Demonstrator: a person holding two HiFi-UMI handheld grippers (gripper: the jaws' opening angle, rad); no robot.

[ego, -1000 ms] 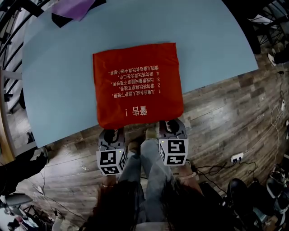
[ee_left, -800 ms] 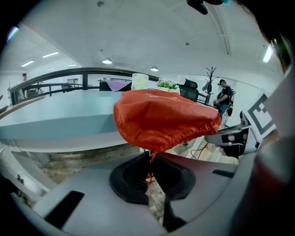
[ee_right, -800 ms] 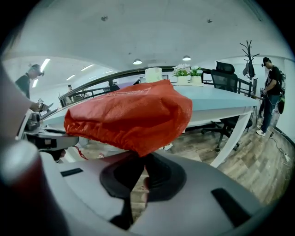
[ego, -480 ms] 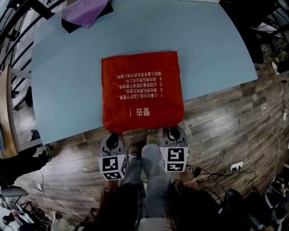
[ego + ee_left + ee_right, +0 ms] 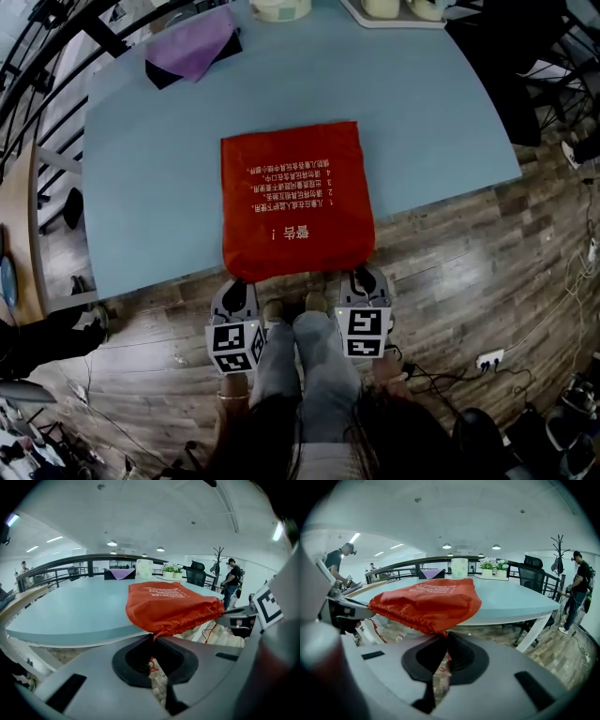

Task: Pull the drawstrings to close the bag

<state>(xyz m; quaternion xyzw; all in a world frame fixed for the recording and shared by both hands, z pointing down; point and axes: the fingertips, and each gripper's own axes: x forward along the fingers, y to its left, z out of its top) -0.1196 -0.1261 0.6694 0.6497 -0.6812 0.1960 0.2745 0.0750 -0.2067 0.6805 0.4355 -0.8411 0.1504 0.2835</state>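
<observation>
Red bag [image 5: 295, 197] overhangs the counter's [image 5: 141, 187] near edge, left gripper [image 5: 153, 638] and right gripper [image 5: 444, 634] each pinched tight on a drawstring [image 5: 151, 664] at its mouth corners; risk: cord slips the pads, or the unanchored bag slides off instead of cinching.

Purple cloth [image 5: 192, 47] on table [image 5: 141, 178]; maybe tape roll [image 5: 281, 7].

Your pale blue table [image 5: 150, 187] carries the red bag [image 5: 295, 197], its near end hanging over the rim towards you, a purple cloth [image 5: 192, 47] at the far left corner, and a pale tub [image 5: 279, 7] beside a tray [image 5: 394, 19] at the far edge.
</observation>
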